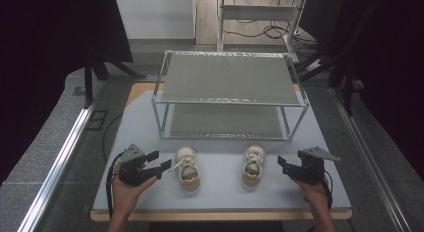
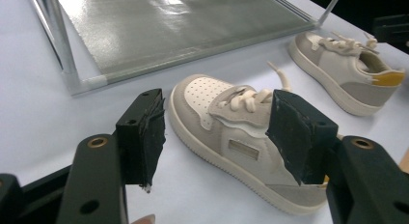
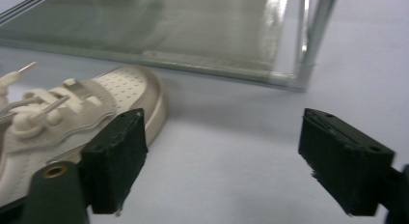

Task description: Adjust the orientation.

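Two cream sneakers sit on the tabletop (image 1: 220,192) just in front of the two-tier metal shoe rack (image 1: 227,94), toes toward it; both shelves bare. Left sneaker (image 1: 186,168) lies near the left hand-held gripper (image 1: 159,162), jaws apart, lined up either side of it in the left gripper view, no contact. Right sneaker (image 1: 252,165) is near the right hand-held gripper (image 1: 284,165), jaws also apart, holding nothing. Judged: barely started. Both sneakers are ungrasped, and all lifting and placing on the rack is left.

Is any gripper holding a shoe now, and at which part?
No. The left gripper is open beside the left shoe; the right gripper is open beside the right shoe.
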`<control>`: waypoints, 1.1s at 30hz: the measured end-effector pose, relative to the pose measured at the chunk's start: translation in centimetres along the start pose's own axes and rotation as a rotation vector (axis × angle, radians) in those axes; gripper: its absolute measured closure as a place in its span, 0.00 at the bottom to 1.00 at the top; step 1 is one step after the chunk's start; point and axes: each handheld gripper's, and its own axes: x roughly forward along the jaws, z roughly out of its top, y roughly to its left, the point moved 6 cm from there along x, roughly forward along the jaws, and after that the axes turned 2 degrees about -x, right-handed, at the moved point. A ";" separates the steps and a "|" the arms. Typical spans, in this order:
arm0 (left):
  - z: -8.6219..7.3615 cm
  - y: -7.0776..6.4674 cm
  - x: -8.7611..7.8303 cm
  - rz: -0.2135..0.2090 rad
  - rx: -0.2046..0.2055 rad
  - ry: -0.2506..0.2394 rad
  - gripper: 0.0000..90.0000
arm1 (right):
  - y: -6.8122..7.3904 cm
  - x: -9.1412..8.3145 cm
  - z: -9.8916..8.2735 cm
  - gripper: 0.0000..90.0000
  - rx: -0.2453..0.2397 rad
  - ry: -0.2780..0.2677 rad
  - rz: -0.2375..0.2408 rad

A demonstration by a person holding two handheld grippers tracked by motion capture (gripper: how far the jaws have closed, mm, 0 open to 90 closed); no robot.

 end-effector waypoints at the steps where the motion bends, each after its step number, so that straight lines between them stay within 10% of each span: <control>1: 0.0 0.0 0.0 0.002 0.000 0.001 0.42 | -0.3 -0.1 0.1 0.21 0.003 -0.008 0.000; 8: -0.3 -0.2 -0.3 0.010 -0.003 -0.007 0.42 | -1.3 0.2 0.1 0.30 0.040 -0.009 0.018; 33: 0.4 -0.5 0.2 0.003 0.011 -0.022 0.43 | 1.7 0.0 0.2 0.54 -0.072 -0.020 0.114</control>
